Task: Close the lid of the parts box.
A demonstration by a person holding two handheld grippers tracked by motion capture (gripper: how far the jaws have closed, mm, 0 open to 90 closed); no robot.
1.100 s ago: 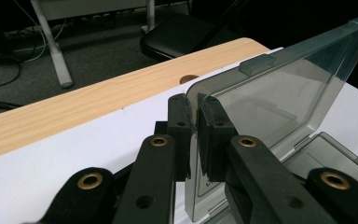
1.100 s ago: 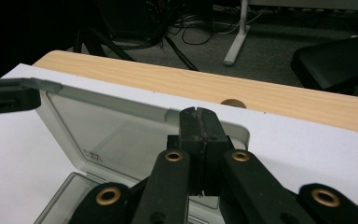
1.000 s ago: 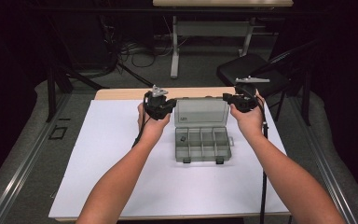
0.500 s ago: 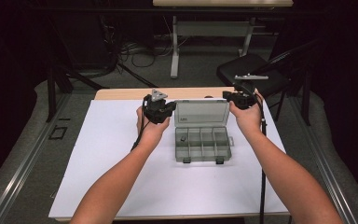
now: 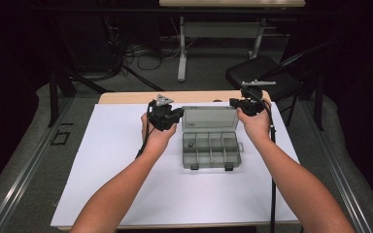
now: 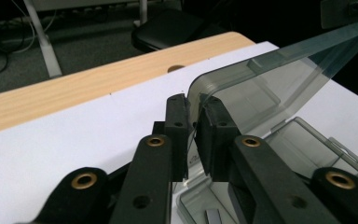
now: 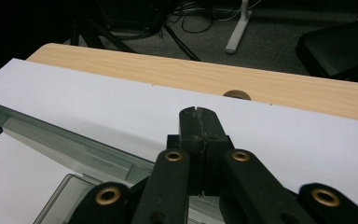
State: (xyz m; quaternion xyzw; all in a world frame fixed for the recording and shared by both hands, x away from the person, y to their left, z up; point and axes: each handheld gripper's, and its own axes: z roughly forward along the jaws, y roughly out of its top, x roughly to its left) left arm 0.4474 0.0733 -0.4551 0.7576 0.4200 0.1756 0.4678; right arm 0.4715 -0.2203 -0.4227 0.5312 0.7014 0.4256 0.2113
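— Where's the box (image 5: 210, 150)?
— On the sheet (image 5: 107, 165) that covers most of the table (image 5: 126, 97), a little right of centre, toward the far side.
— And its lid (image 5: 209, 119)?
— Behind the tray, standing up from the far edge.
— The grippers?
— The left gripper (image 5: 177, 115) is at the lid's left corner, the right gripper (image 5: 234, 103) at its right corner, the lid between them.
— Anything in the box?
— A small part (image 5: 190, 144) in the far left compartment.
— Beyond the table?
— A chair (image 5: 262, 77), off to the right.
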